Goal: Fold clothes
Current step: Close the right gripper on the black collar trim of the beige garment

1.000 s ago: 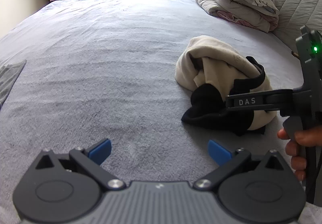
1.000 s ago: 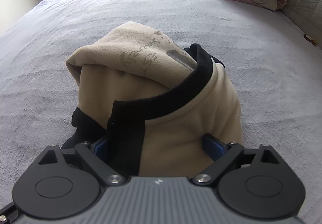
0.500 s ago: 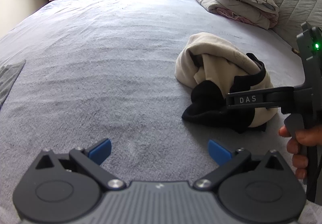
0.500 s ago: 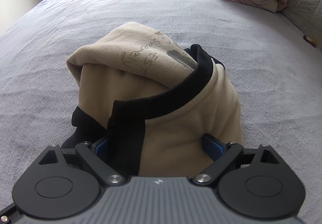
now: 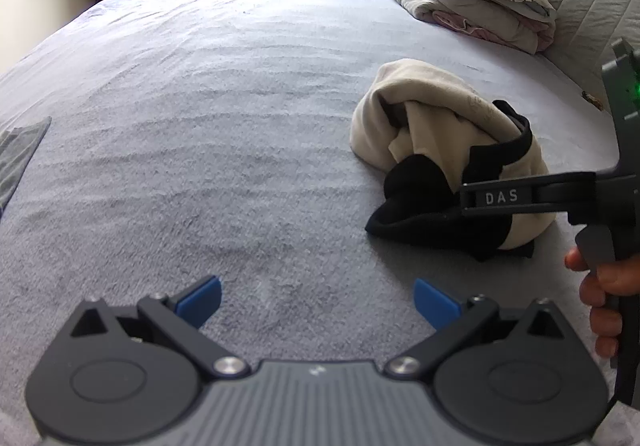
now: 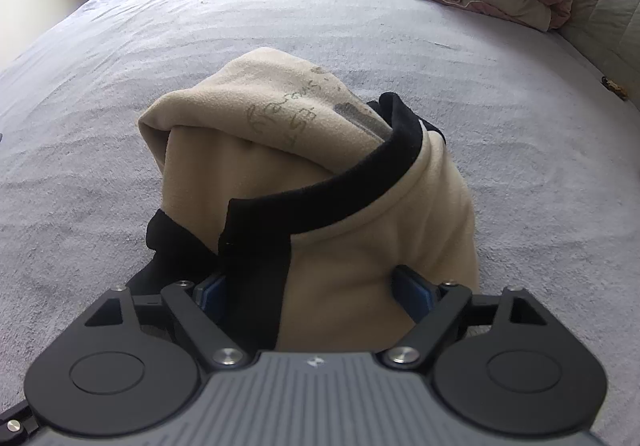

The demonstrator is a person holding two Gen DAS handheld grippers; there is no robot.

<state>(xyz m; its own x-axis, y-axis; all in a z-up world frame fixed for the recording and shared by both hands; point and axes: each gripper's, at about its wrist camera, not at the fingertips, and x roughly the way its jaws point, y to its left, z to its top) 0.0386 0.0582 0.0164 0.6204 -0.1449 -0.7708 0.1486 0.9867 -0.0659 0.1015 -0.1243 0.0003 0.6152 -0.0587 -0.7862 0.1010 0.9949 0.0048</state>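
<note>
Fingers (image 6: 414, 292) closing around bunched beige, black-trimmed garment (image 6: 320, 173).

Each claw shares one build: a ribbed grey housing at the bottom of its own camera's view, flanked by two round black discs, from which black link arms fan outward on bright silver pivot screws. The left claw (image 5: 317, 297) ends in blue pads (image 5: 199, 301); the right claw (image 6: 316, 292) carries the same blue pads (image 6: 414, 292) and a small white emblem on the ribs. From the side, the left wrist view shows the right tool's black finger bar printed "DAS" in pale letters, a grey upright body with a green light — and a hand (image 5: 602, 296) on its dark grey handle.
</note>
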